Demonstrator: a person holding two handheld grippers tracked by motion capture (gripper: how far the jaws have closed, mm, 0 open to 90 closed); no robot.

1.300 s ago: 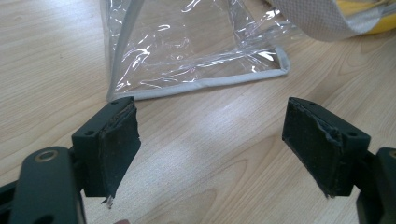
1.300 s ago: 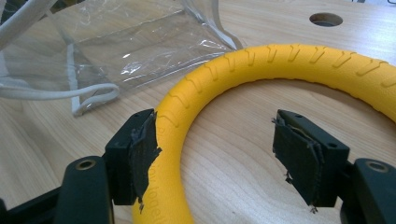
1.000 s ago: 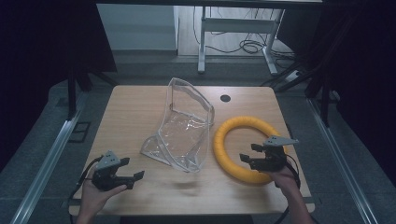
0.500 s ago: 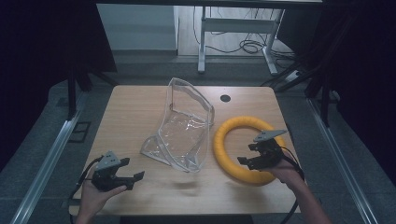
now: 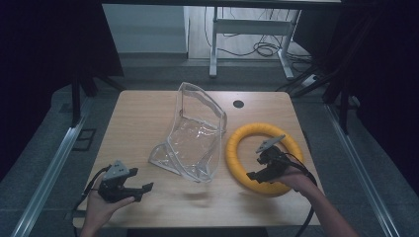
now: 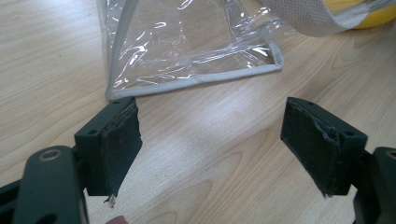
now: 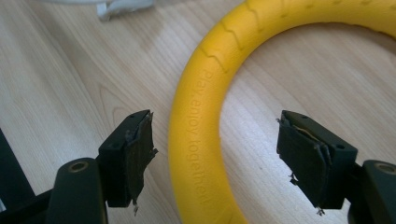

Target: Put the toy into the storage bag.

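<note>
Near edge of the table (image 5: 148, 118): left gripper (image 5: 140, 189) sits at the near-left corner, held in a hand (image 5: 99, 210), jaws spread wide w/ nothing between them. In the left gripper view the gripper (image 6: 210, 144) has only bare wood between its pads; the grey-trimmed corner of the clear plastic bag (image 6: 187, 46) lies just beyond the left jaw tip, apart from it.

Near-right: right gripper (image 5: 258, 175) is released too, jaws apart, straddling the near-left arc of the yellow ring (image 5: 264, 159). In the right gripper view the gripper (image 7: 215, 154) has the ring (image 7: 205, 121) passing between the pads w/ gaps both sides, not touching either. Raised text "Play enjoy together" runs along the ring.

Mid table: bag (image 5: 195, 133) stands propped open, tall part toward the far side, flat flap spreading near-left. Its right side is just beside the ring's left rim; can't tell if they touch.

Open room: wide bare wood left of the bag and along the near edge between the two grippers. Ring's right rim is close to the table's right edge.

Far side: small dark hole (image 5: 238, 104) in the tabletop near the far edge, right of centre. Beyond it, floor w/ metal table legs (image 5: 213, 44) and cables (image 5: 262, 49).
</note>
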